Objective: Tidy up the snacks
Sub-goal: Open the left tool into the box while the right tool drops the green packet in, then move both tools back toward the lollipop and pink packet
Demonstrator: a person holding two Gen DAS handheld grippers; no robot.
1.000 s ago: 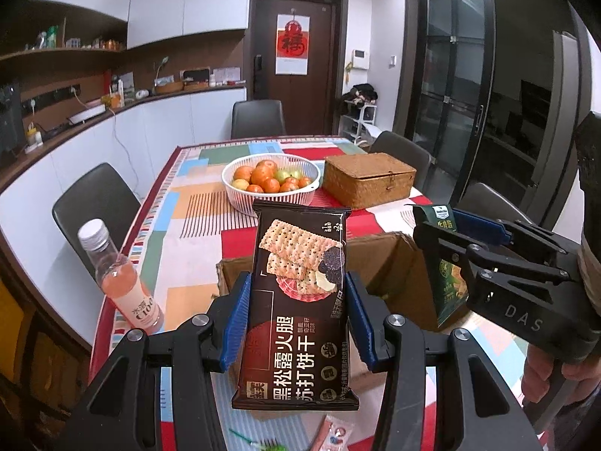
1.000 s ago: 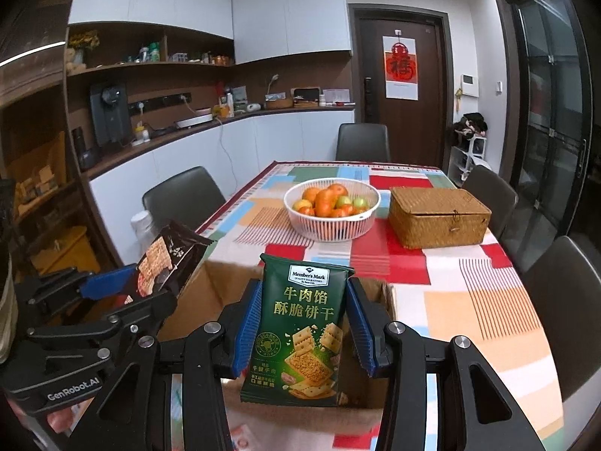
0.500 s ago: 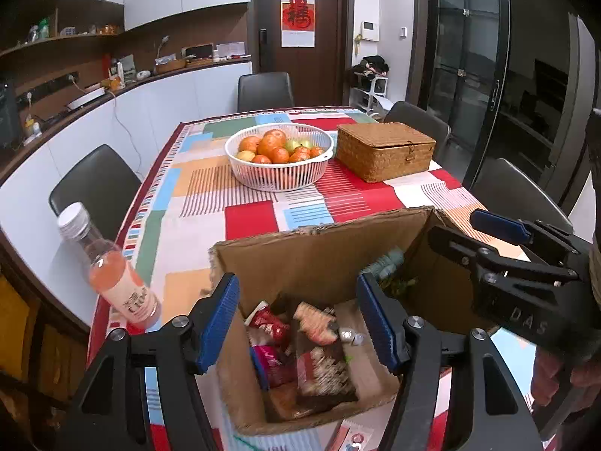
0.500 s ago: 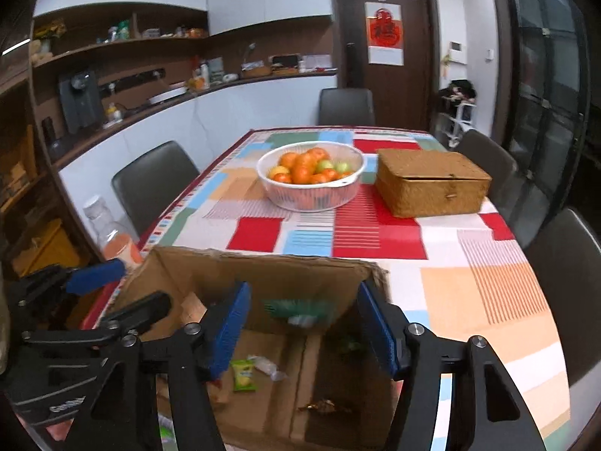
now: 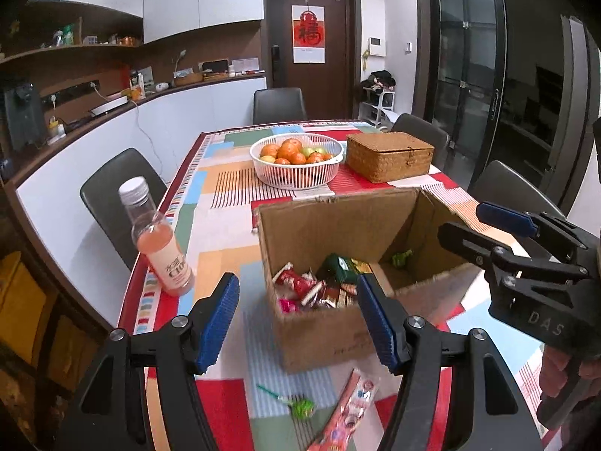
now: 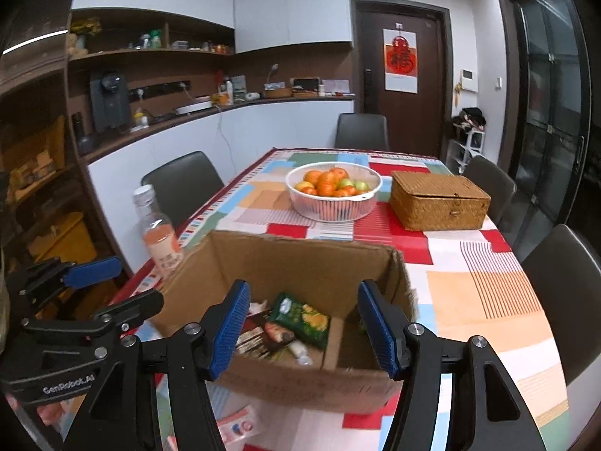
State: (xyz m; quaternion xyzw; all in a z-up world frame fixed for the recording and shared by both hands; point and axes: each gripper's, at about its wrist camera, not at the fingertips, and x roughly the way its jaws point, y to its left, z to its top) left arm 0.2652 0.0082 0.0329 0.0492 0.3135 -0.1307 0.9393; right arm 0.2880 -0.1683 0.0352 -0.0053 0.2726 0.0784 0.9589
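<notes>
An open cardboard box [image 5: 323, 225] [image 6: 300, 263] stands on the patterned table. It holds several snack packets, among them a green cracker pack [image 6: 302, 317] [image 5: 338, 265] and a dark cracker pack [image 6: 263, 334]. My left gripper [image 5: 300, 319] is open and empty, held above the box's near left side. My right gripper [image 6: 304, 330] is open and empty, held above the box's near side; it also shows at the right of the left wrist view [image 5: 526, 263]. A pink snack packet [image 5: 347, 409] and a green lollipop [image 5: 300, 407] lie on the table in front of the box.
A bottle of pink drink [image 5: 157, 240] [image 6: 159, 233] stands left of the box near the table edge. A white basket of fruit [image 5: 296, 159] [image 6: 334, 191] and a wicker box [image 5: 388, 156] [image 6: 439, 201] stand behind. Dark chairs surround the table.
Both grippers opened and dropped their cracker packs into the box, then pulled back and up away from it. The packs now lie inside the box.
</notes>
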